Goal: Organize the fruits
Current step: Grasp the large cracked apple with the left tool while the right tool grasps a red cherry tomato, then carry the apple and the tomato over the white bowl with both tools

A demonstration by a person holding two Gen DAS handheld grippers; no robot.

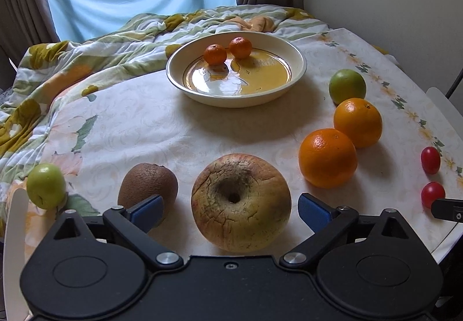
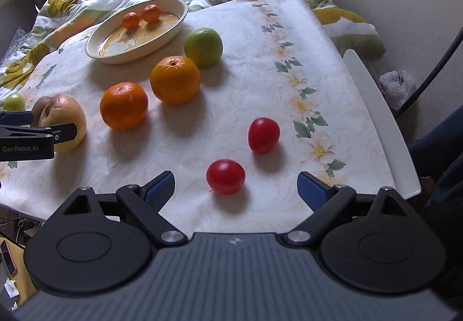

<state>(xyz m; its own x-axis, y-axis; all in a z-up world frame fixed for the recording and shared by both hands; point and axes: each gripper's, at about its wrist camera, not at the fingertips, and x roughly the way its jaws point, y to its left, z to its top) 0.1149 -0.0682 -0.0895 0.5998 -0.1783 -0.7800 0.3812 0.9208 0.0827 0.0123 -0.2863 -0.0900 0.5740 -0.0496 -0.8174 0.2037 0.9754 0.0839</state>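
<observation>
While both tools hang low over the near edge of the bench [image 2: 231, 40], neither one grips anything. The left tool [image 1: 231, 209] has its blue pads spread wide on either side of a wrinkled yellow apple [image 1: 241, 202], not touching it; a brown kiwi [image 1: 147, 186] lies just behind the left pad, and a small green fruit [image 1: 46, 186] sits farther left. The right tool [image 2: 235, 191] is likewise released, its pads well apart, with a red cherry tomato [image 2: 225, 176] between them and a second tomato [image 2: 264, 135] just beyond.

Two oranges [image 1: 327, 157] [image 1: 358, 122] lie touching side by side to the right of the apple — a green apple [image 1: 347, 86] sits just past the farther one. At the back of the flowered cloth stands a cream bowl [image 1: 179, 60] holding two small mandarins [image 1: 215, 54] [image 1: 240, 47], side by side. A rumpled quilt [image 1: 86, 55] lies behind the bowl.
</observation>
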